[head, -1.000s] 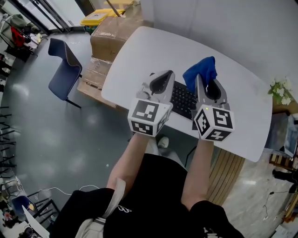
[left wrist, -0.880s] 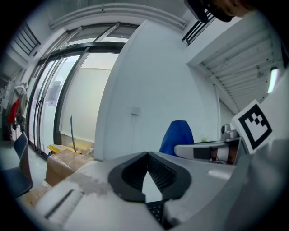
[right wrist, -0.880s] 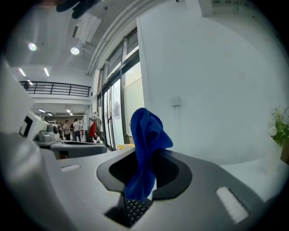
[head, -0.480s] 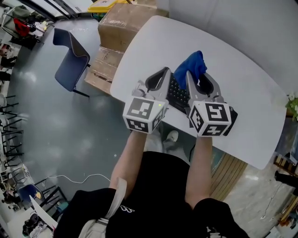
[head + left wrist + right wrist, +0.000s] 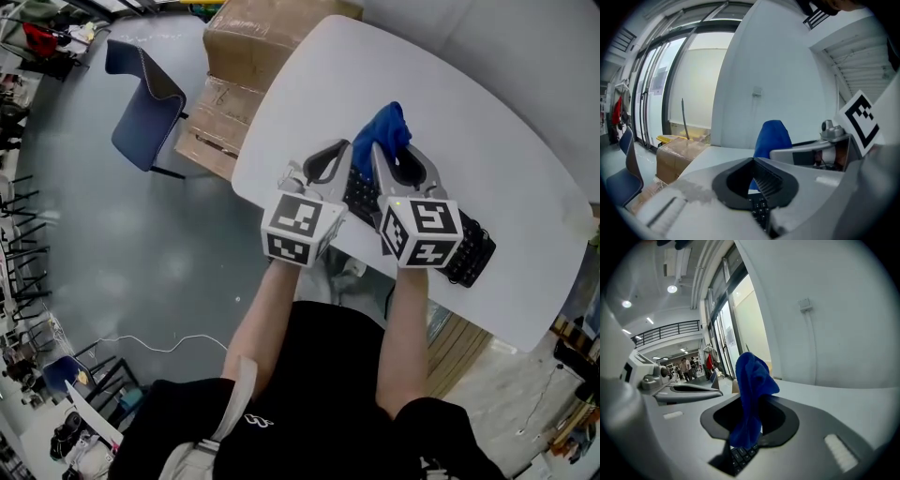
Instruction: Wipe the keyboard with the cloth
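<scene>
A black keyboard lies along the near edge of the white table. My right gripper is shut on a blue cloth, which stands up from its jaws above the keyboard's left half. In the right gripper view the cloth hangs through the jaws of the right gripper, with keys below. My left gripper is shut and holds nothing, close beside the right one. In the left gripper view, keys show through the left gripper, with the cloth behind.
Taped cardboard boxes stand on the floor off the table's far left end, and a blue chair beyond them. A wall runs behind the table. People stand far off in the right gripper view.
Both grippers and the cloth have shifted left along the keyboard, so its right end now shows past the right gripper. The head view has moved too.
</scene>
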{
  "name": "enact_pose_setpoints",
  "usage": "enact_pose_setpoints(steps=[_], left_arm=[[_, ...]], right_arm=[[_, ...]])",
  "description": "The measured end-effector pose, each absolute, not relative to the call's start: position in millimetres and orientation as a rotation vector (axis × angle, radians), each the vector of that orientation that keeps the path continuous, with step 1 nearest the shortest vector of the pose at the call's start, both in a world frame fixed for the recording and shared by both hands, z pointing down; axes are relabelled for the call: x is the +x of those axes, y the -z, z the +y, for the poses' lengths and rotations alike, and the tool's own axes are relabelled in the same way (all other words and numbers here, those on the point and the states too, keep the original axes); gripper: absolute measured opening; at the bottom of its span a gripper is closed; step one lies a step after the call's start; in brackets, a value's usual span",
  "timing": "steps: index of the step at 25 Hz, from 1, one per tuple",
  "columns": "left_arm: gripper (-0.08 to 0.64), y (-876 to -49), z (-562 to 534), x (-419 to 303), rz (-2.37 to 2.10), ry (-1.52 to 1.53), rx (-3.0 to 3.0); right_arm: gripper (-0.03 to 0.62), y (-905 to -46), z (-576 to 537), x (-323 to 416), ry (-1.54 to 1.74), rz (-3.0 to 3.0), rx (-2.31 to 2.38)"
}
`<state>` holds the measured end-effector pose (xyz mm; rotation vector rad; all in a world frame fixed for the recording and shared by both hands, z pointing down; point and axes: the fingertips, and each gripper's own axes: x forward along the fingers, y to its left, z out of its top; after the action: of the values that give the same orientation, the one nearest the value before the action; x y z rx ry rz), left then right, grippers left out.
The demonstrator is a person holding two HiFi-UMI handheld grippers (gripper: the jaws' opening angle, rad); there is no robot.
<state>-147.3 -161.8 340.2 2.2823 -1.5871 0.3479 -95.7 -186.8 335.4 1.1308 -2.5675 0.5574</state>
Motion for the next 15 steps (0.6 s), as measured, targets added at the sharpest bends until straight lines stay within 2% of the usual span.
enact_pose_setpoints(steps=[15], left_arm=[[-0.011,-422.1,-170.4,-149.7,-1.438,-0.519,2.215]], right_arm=[[0.097,-422.5,-186.3,-109.0,-0.783,-2.41,1.081]])
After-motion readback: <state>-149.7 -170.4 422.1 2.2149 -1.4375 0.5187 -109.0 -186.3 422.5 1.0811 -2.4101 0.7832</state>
